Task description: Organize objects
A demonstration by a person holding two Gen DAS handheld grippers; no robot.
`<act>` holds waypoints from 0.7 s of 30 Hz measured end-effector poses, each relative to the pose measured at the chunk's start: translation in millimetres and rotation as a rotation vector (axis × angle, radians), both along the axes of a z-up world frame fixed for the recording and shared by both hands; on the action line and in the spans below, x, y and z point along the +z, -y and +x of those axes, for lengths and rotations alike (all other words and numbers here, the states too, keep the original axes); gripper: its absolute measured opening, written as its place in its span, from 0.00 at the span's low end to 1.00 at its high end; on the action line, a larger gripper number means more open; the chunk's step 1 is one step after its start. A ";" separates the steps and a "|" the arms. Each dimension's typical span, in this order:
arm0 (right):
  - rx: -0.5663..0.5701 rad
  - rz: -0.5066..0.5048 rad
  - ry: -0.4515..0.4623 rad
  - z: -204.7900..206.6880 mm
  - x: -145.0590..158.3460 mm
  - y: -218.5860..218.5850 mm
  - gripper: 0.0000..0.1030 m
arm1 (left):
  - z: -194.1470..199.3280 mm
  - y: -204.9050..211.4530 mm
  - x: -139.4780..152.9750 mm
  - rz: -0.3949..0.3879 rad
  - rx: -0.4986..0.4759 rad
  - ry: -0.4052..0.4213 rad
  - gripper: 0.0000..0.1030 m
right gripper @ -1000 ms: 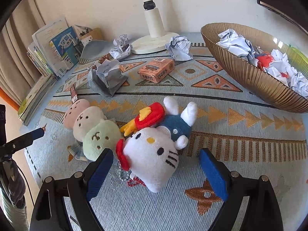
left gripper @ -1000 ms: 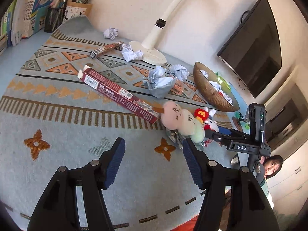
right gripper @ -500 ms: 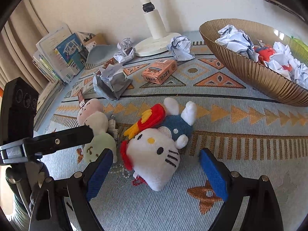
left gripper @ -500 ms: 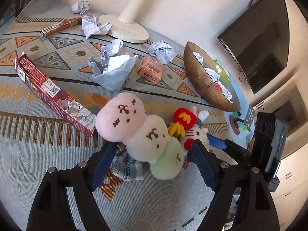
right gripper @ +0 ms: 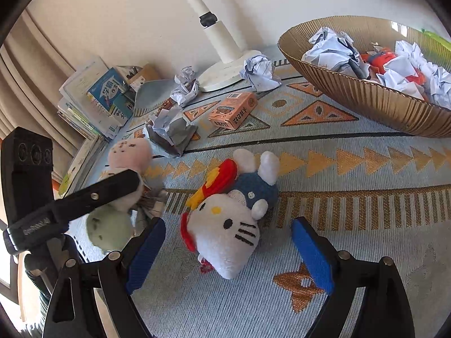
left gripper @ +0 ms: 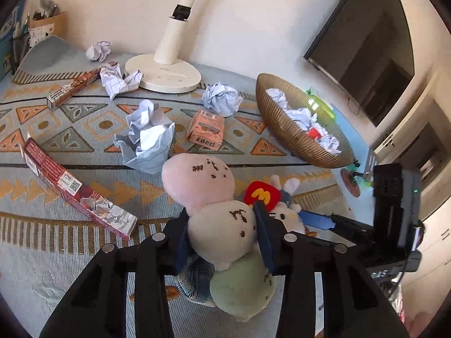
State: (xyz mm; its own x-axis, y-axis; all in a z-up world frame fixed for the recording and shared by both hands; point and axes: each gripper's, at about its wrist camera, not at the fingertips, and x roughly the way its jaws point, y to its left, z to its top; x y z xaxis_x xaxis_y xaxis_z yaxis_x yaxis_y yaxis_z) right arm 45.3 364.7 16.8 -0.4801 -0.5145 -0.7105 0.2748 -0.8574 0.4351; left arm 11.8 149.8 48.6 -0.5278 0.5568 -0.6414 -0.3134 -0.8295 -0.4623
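Jaws, left: left gripper [left gripper: 222, 232] has just been closing; its blue pads now press both sides of the cream middle ball of the three-ball plush [left gripper: 217, 217].
Left view, plush: pink ball ahead of the jaws, cream ball clamped, green ball nearest the camera, a plaid cloth bit under it on the patterned rug [left gripper: 56, 253].
Left view, neighbours: white cat plush [left gripper: 287, 217] with a red fries piece lies just right of the held plush; the right gripper's blue pad shows beside it.
Left view, rug clutter: long red box [left gripper: 73, 191] to the left, crumpled paper [left gripper: 149, 138] ahead, small orange box [left gripper: 207, 131] beyond it, white lamp base [left gripper: 163, 74] at the back.
Left view, bowl: gold ribbed bowl [left gripper: 296, 138] at right, holding paper balls and something red.
Jaws, right: right gripper [right gripper: 225, 256] stands wide, pads clear of the cat plush [right gripper: 225, 233] that lies between them on the rug [right gripper: 366, 239].
Right view, left tool: black finger of the left gripper [right gripper: 93, 197] crosses the three-ball plush [right gripper: 124, 186] at left, well apart from the right pads.
Right view, background: orange box [right gripper: 234, 109] and grey crumpled paper [right gripper: 172, 132] beyond, gold bowl [right gripper: 366, 98] upper right full of paper, stacked books [right gripper: 93, 98] against the wall at left.
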 end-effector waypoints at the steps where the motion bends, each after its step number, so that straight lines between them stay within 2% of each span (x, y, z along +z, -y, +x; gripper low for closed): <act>1: 0.001 0.008 -0.002 0.2 0.2 0.4 0.88 | 5.9 10.0 8.4 0.078 -0.019 -0.014 0.36; 2: 0.000 0.017 -0.004 0.8 0.5 1.9 0.88 | 11.1 19.8 16.1 0.146 -0.032 -0.023 0.36; 5: 0.000 0.052 -0.013 1.5 0.2 6.7 0.88 | 21.4 47.7 29.4 0.218 -0.012 -0.029 0.36; 7: 0.001 0.078 -0.020 2.5 0.0 10.8 0.88 | 20.8 66.6 24.1 0.291 -0.008 0.002 0.36; 8: 0.001 0.091 -0.022 2.5 -0.1 12.7 0.88 | 21.1 75.3 19.6 0.298 0.017 0.010 0.36; 10: 0.002 0.115 -0.028 2.8 -1.0 15.8 0.88 | 17.7 87.7 7.3 0.249 0.075 0.039 0.36; 13: 0.003 0.147 -0.035 3.4 -2.0 20.6 0.88 | 19.7 98.3 -12.5 0.227 0.063 0.082 0.36; 16: 0.010 0.169 -0.038 3.0 -3.2 25.2 0.91 | 27.6 101.6 -21.0 0.096 0.063 0.047 0.37; 17: 0.015 0.174 -0.038 2.7 -3.6 26.3 0.92 | 27.7 104.0 -24.7 0.109 0.046 0.048 0.38; 18: 0.017 0.178 -0.038 2.7 -3.7 27.2 0.92 | 25.0 109.7 -29.6 0.196 0.017 0.071 0.40; 20: 0.016 0.183 -0.039 3.5 -3.5 28.3 0.92 | 18.4 129.1 -41.1 0.503 -0.035 0.132 0.42; 21: 0.015 0.184 -0.039 3.6 -3.6 28.4 0.92 | 15.2 136.1 -43.9 0.600 -0.032 0.132 0.42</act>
